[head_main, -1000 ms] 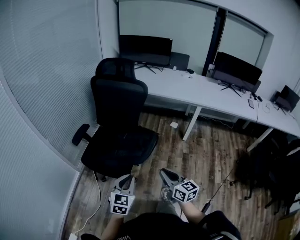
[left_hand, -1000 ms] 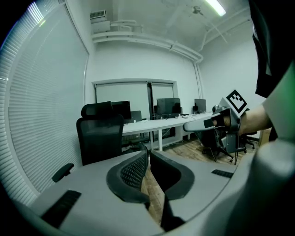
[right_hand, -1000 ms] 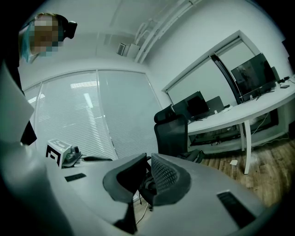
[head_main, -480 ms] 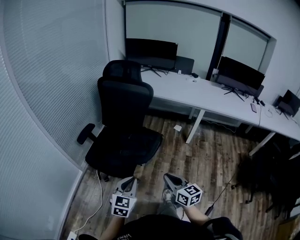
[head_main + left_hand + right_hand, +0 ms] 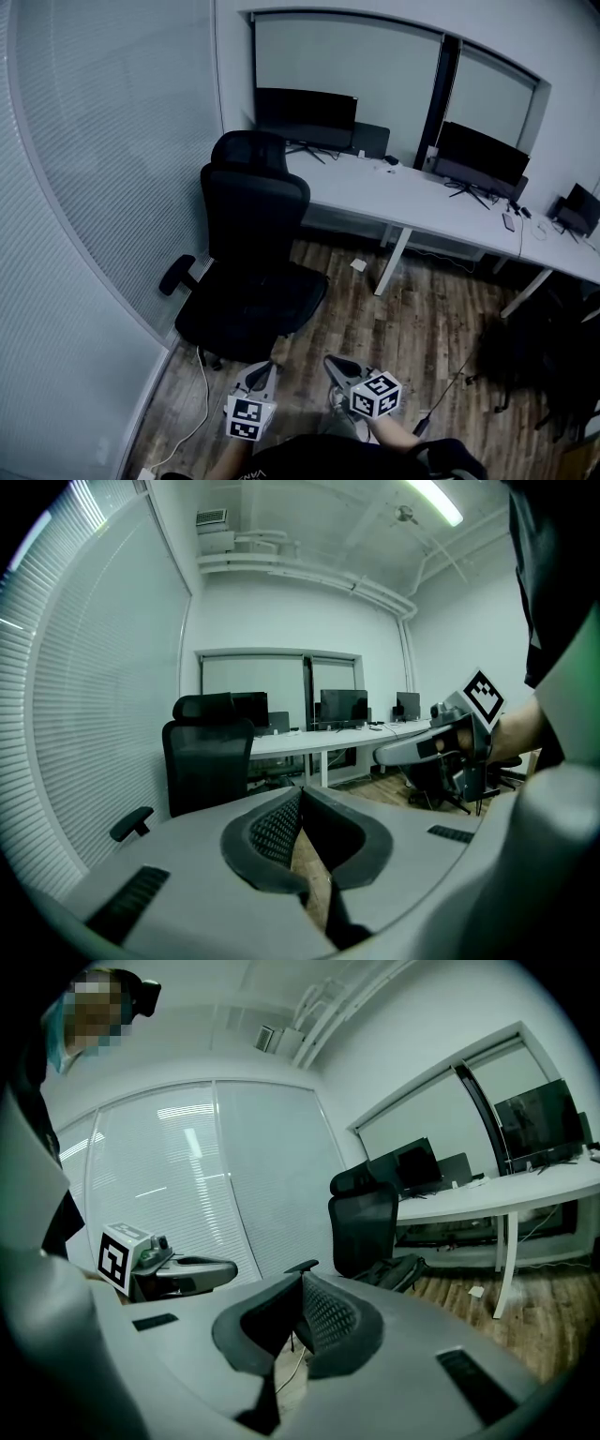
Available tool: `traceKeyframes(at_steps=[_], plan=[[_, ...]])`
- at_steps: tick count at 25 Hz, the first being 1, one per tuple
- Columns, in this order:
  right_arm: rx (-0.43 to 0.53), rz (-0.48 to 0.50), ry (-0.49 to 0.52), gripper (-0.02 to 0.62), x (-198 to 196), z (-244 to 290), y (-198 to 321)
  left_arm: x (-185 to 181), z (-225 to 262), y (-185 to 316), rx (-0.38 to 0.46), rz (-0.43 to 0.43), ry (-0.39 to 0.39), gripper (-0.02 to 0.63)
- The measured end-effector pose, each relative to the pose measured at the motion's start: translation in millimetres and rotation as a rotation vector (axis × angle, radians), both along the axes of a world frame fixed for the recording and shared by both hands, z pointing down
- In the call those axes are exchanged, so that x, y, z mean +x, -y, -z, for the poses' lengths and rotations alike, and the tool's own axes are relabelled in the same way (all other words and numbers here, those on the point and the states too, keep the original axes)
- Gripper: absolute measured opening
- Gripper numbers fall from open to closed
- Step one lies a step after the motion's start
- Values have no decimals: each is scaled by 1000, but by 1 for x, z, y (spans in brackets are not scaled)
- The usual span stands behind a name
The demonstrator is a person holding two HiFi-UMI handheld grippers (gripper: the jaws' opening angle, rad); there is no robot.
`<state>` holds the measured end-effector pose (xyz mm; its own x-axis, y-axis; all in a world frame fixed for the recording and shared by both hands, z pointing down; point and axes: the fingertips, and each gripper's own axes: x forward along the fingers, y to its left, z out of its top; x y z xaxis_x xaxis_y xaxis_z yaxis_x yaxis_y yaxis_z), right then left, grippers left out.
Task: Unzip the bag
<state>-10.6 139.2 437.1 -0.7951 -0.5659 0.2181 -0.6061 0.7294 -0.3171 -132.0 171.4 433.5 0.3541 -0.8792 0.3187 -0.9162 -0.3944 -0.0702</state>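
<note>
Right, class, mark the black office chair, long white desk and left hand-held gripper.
black office chair [image 5: 258, 211], head view, backrest
long white desk [image 5: 422, 199], head view, bare desktop
left hand-held gripper [image 5: 260, 370], head view, between its fingertips

Room before me, listed from the desk [image 5: 412, 202]:
- windows [image 5: 347, 66] behind the desk
- dark monitors [image 5: 305, 117] on it
- black office chair [image 5: 253, 253] at its left end
- wood-plank floor [image 5: 412, 319] beneath
- slatted blinds [image 5: 103, 141] to its left
- lit ceiling strip light [image 5: 433, 499] overhead

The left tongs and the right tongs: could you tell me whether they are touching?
Apart. The head view shows the left tongs and right tongs side by side, with wooden floor visible between them.
</note>
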Motion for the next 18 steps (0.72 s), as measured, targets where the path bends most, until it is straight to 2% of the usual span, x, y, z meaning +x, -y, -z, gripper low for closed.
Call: traceKeyframes(at_steps=[18], plan=[[-3, 12, 14, 44, 5, -5, 11, 18, -10, 1, -21, 0, -5, 20]])
